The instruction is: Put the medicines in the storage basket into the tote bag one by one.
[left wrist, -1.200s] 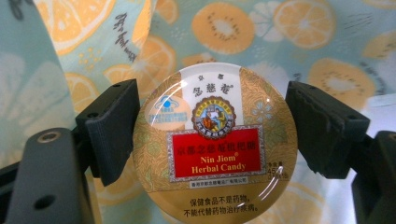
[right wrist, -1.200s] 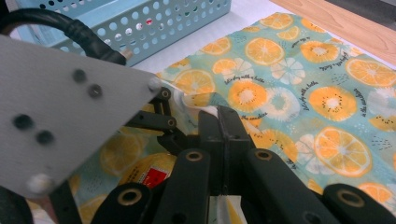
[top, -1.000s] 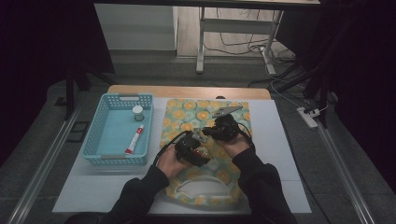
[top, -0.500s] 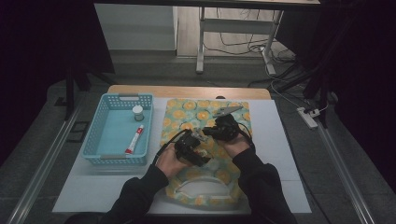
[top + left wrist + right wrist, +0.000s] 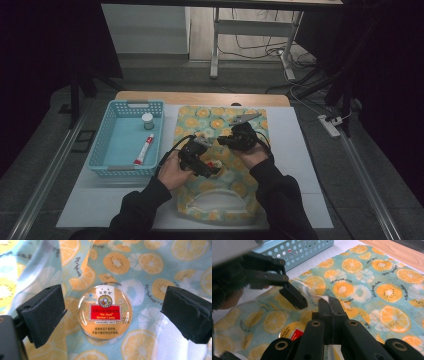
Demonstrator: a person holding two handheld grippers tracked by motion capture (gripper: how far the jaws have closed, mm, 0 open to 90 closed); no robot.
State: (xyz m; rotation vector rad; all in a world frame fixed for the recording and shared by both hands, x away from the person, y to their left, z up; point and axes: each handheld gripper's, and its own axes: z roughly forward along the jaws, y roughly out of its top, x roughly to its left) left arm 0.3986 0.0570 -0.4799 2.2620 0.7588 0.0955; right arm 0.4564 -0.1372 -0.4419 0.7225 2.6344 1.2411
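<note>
Left hand-held gripper (image 5: pixel 110 315) wide open over the candy tin (image 5: pixel 105 312); right hand-held gripper (image 5: pixel 329 312) pinches the fruit bag (image 5: pixel 220 150).

We think the tin, inside the bag mid-counter, gets grabbed next: jaws must close on its sides.

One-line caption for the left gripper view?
Open left gripper straddles a round candy tin lying on the fruit-print bag.

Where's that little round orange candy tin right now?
In the left gripper view, the round orange candy tin lies on the fruit-print fabric bag, between the open left claw's two black jaws; the high view places it mid-table, right of the blue basket.
</note>
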